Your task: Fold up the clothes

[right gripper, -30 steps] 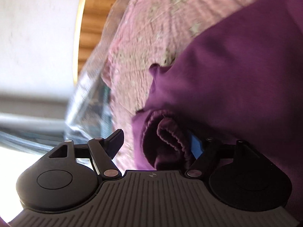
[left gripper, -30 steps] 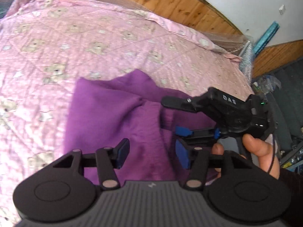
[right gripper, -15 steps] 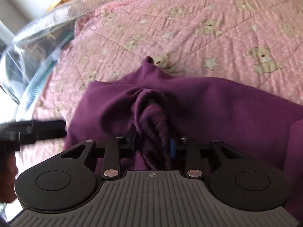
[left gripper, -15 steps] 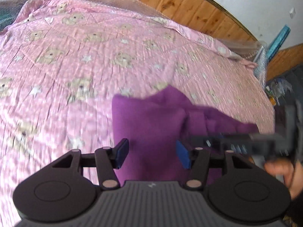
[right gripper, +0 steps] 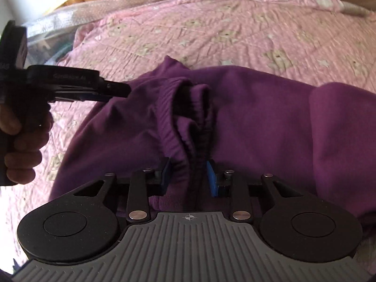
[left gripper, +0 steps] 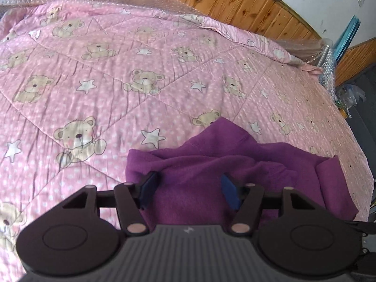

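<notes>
Left claw point(left gripper: 188, 189) has lifted back, released, while right claw point(right gripper: 188, 176) clenches the purple garment point(right gripper: 258, 117).

bed point(left gripper: 312, 108), teddy quilt point(left gripper: 141, 54), purple garment point(left gripper: 192, 171)

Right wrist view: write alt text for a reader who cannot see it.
The right hand-held gripper pinches a bunched ribbed edge of a purple garment lying on a pink teddy-bear quilt. At left, a hand holds the left hand-held gripper beside the fabric.
</notes>
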`<state>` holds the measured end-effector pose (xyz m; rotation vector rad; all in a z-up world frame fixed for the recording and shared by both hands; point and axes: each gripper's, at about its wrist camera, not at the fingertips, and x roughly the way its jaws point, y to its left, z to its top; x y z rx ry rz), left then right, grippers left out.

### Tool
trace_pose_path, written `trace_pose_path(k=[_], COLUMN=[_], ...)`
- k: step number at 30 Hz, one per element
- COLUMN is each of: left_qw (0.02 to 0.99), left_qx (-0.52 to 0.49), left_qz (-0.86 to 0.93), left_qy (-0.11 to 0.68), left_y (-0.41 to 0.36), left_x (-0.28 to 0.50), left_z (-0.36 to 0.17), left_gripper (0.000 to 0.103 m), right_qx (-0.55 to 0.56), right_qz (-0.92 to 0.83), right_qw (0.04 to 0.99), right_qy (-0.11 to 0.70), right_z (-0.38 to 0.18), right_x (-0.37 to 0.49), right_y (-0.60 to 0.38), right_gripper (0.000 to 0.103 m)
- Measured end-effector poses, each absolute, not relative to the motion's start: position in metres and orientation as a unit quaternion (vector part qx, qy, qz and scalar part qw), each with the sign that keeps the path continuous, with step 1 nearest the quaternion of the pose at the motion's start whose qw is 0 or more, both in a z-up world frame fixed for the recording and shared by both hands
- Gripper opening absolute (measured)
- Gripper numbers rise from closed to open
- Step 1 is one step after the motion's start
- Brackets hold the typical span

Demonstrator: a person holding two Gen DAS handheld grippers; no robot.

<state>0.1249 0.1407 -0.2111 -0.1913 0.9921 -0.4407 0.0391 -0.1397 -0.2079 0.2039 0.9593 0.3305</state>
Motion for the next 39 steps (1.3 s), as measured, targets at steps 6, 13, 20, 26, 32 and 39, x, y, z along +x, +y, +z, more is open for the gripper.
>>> trace_pose_path(k=[6, 13, 20, 26, 32, 39], left_qw=[0.841, 0.828, 0.770, 0.735, 0.760, 0.774], left_qx=[-0.144, -0.123, -0.171, -0.186, -0.197, -0.140], left_qz=[-0.235, -0.280, -0.341, -0.302, -0.278, -0.200], left_qy=[0.465, 0.470, 0.511, 0.577, 0.554, 0.584], left_y=[0.142, 0.072, -0.021, -0.088, -0.080, -0.060], left_x=[0.097, 0.102, 0.108, 0.111, 0.099, 0.100], left_z=[-0.189, -0.172, -0.185, -0.241, -0.223, -0.231], left_gripper=[0.062, 0.064, 0.074, 0.051, 0.009, 0.014], right_qx=[0.111, 0.139, 0.092, 0.086, 0.124, 0.181], right_qz=[0.165, 0.153, 0.054, 0.017, 0.036, 0.073], right_qw=[0.854, 0.859, 0.909, 0.908, 0.896, 0.871], right_qy=[0.481, 0.469, 0.402, 0.410, 0.425, 0.451], right_z=[-0.220, -0.209, -0.168, -0.178, -0.198, -0.224], right_x=[0.029, 0.012, -0.022, -0.025, -0.016, -0.003], right_y=[-0.141, -0.164, -0.261, -0.314, -0.341, -0.365], right_gripper=[0.031, 0.043, 0.061, 0.066, 0.074, 0.075])
